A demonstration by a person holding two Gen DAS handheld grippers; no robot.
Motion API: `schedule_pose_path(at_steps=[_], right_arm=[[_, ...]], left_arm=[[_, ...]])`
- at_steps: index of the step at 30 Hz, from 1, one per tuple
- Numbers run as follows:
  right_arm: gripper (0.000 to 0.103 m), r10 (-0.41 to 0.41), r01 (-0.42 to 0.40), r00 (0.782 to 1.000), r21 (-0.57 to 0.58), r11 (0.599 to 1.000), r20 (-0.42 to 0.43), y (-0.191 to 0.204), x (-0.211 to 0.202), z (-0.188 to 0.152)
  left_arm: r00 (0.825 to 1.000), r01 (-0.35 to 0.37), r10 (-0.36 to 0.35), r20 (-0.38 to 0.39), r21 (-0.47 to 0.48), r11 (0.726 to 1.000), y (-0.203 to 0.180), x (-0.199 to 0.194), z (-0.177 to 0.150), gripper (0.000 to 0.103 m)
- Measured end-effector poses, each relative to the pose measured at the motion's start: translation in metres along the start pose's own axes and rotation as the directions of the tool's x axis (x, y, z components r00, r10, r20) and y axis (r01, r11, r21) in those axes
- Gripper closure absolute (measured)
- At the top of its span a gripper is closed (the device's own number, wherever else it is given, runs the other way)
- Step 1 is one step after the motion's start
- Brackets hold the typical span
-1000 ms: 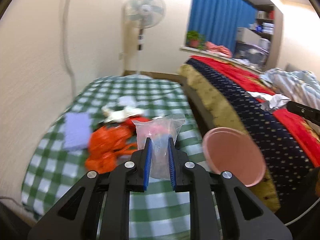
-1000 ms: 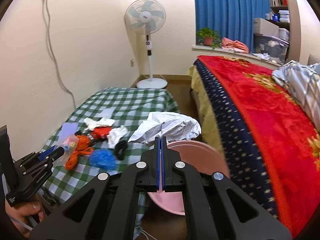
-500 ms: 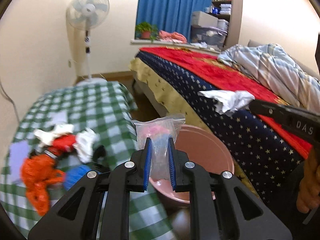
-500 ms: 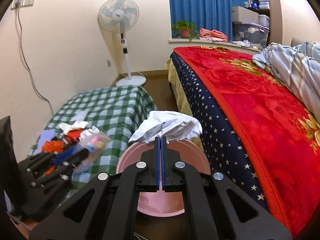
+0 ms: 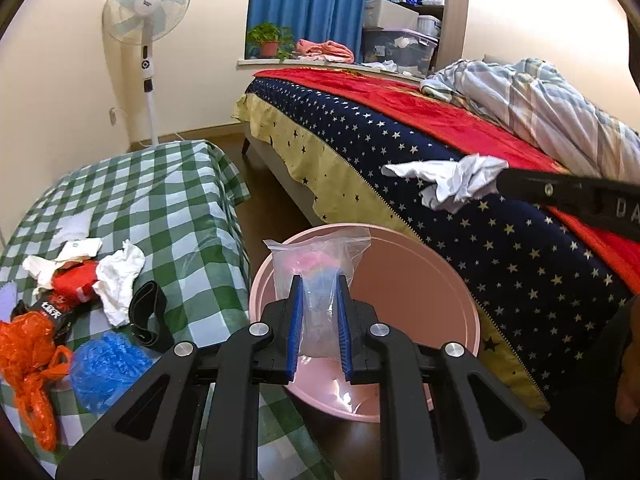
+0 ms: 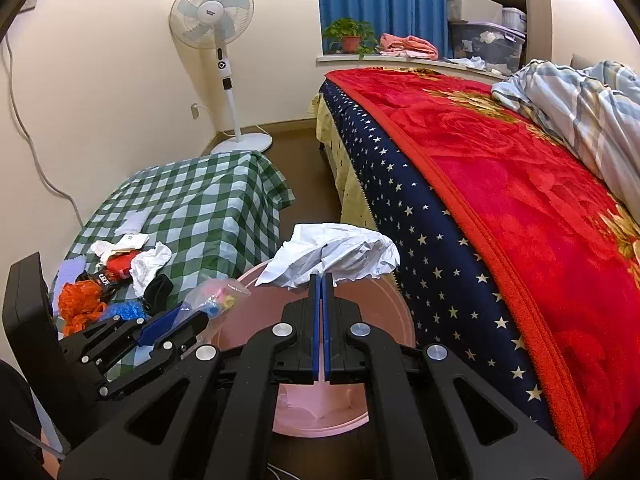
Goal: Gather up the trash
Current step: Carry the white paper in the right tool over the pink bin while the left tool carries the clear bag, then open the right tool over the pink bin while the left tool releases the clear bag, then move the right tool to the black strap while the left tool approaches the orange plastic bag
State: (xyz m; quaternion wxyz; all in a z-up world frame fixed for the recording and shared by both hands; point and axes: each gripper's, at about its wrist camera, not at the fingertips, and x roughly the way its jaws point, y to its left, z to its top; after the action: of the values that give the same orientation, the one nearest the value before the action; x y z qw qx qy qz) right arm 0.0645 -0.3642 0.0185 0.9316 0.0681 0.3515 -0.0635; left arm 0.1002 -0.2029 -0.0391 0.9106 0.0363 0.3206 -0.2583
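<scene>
1. Sitting on the floor between the bench and the bed, the pink basin is the biggest piece in play: a rigid, smooth plastic tub, wide-mouthed and likely light, so a drop from above should suit it.
2. Crumpled white paper is pinched at its lower edge by the right hand-held gripper, whose jaws are nearly together. It hangs over the basin's far rim, looks featherweight and springy, and probably falls freely once released.
3. The clear plastic bag, with pink and blue bits inside, stands upright between the blue pads of the left hand-held gripper, clamped narrowly around its lower half, above the basin's near side. Thin film is slippery and floppy; a mid-body hold seems wise.
4. Near the bench's front corner lie an orange bag, a blue wad, a black band and white tissue, all soft and best pinched at a raised fold.
</scene>
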Motion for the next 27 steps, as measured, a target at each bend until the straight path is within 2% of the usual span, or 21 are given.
schedule_pose_path(at_steps=[6,7,8,9,10,11,22,27], right_arm=[[0.101,-0.015,0.015,1.0,-0.008,1.0,-0.001,0.001,0.001,0.0],[0.099,-0.025,0.025,1.0,-0.003,1.0,0.004,0.001,0.0,0.0],[0.095,-0.034,0.034,0.999,0.003,0.999,0.005,0.0,-0.001,0.0],[0.09,-0.045,0.045,0.999,0.015,0.999,0.004,-0.003,-0.001,0.0],[0.074,-0.052,0.052,0.999,0.029,0.998,0.004,-0.005,-0.001,0.0],[0.064,-0.059,0.058,0.998,0.038,0.998,0.008,-0.007,-0.002,0.001],[0.064,-0.062,0.061,0.997,0.027,0.998,0.052,-0.003,-0.012,0.001],[0.064,-0.035,0.036,0.996,-0.011,0.999,0.079,0.008,-0.019,0.0]], left_arm=[[0.999,0.042,-0.042,-0.007,-0.013,0.999,-0.002,0.006,0.003,0.087],[0.998,0.055,-0.055,-0.014,-0.015,0.998,-0.003,0.008,0.003,0.083],[0.998,0.059,-0.059,-0.018,-0.016,0.998,-0.003,0.009,0.002,0.069],[0.998,0.056,-0.056,-0.017,-0.015,0.998,-0.003,0.009,0.002,0.062],[0.999,0.049,-0.049,-0.007,-0.012,0.999,-0.004,0.007,0.001,0.058],[0.999,0.043,-0.043,-0.005,-0.008,0.999,-0.004,0.006,0.001,0.059],[0.999,0.0,0.001,0.042,-0.04,0.999,0.015,-0.019,0.001,0.059],[0.997,-0.029,0.034,0.07,-0.064,0.998,0.029,-0.036,-0.001,0.059]])
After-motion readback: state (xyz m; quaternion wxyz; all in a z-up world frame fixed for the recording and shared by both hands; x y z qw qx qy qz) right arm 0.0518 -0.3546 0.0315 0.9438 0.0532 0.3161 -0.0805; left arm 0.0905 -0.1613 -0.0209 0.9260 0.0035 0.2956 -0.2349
